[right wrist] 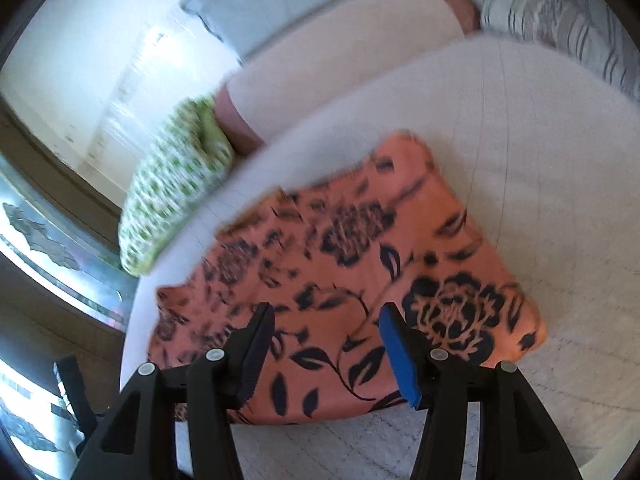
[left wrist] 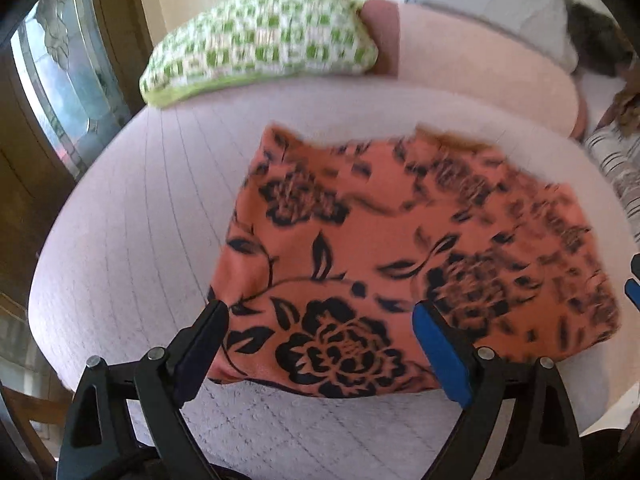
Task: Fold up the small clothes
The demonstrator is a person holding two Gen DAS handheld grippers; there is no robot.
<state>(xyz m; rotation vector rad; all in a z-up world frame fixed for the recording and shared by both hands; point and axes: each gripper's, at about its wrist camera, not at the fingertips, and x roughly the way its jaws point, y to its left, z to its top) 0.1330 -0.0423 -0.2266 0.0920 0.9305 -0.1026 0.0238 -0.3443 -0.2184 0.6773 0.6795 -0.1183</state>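
Both jaws apart, empty, over orange floral garment (left wrist: 360, 256) on bed (left wrist: 132, 208). I'd pinch near-edge corners together, lift evenly, fold away.

Daylight floods both my views, coming from the window (left wrist: 60, 92) at left, which blows out to glare in the right wrist view. Motion blur smears the orange floral cloth (left wrist: 400, 248) and green checked cushion (left wrist: 260, 44). Fisheye bends everything, with dark vignetting at the corners.
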